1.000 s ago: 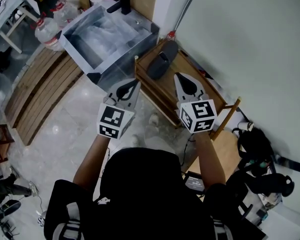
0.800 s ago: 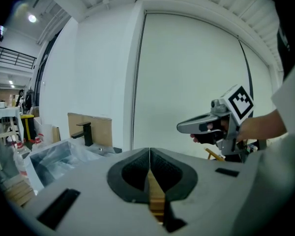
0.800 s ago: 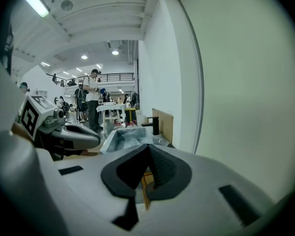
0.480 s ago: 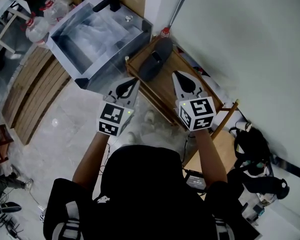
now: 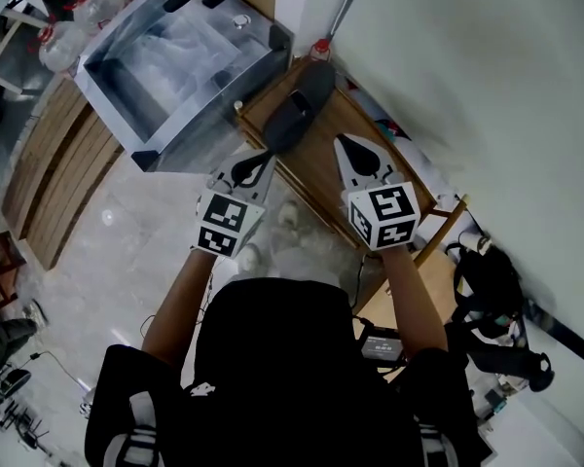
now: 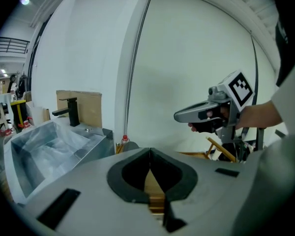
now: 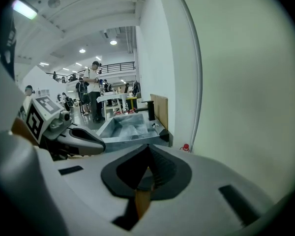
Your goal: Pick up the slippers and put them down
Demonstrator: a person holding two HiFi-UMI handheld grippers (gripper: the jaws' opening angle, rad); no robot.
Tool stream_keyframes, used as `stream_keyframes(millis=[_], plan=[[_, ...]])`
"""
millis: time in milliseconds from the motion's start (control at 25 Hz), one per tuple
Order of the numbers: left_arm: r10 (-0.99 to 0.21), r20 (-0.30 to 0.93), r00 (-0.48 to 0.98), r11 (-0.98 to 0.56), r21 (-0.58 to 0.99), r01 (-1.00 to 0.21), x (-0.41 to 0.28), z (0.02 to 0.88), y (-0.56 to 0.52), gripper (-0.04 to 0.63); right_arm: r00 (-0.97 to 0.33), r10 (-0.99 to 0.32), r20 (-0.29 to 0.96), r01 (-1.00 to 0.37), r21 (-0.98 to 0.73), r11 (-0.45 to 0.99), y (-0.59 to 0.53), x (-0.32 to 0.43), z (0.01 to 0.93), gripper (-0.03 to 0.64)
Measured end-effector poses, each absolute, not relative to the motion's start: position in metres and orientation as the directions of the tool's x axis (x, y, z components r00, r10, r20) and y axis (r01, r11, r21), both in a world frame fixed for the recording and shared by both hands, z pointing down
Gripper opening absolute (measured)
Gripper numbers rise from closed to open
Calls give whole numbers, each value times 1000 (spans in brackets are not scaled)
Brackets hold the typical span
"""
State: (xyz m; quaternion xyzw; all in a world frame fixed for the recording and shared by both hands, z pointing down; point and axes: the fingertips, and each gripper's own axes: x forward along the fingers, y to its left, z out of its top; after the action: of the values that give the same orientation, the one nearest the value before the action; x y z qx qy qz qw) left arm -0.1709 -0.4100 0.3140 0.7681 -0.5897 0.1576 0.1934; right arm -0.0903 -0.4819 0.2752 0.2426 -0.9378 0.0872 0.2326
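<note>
Slippers [image 5: 297, 115] atop wooden rack [image 5: 348, 123], clearest from head view

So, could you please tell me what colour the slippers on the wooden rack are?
Dark grey; the slippers show best in the head view.

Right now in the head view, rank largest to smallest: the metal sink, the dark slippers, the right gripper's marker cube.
1. metal sink: largest.
2. dark slippers and marker cube look alike; the cube sits nearer the camera, so no ranking.
</note>
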Motion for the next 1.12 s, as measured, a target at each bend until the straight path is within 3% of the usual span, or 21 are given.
stream_keyframes(millis=[560,1120], plan=[[-732,612,299,-228,194,-954,-172,406,-444,6,-735,-356,577,-504,-114,856,-504,-80,352,-2],[-684,668,293,-244,170,-955,-171,458,-479,7,-719,-312,621,-520,-184,834,-511,-72,402,-2]])
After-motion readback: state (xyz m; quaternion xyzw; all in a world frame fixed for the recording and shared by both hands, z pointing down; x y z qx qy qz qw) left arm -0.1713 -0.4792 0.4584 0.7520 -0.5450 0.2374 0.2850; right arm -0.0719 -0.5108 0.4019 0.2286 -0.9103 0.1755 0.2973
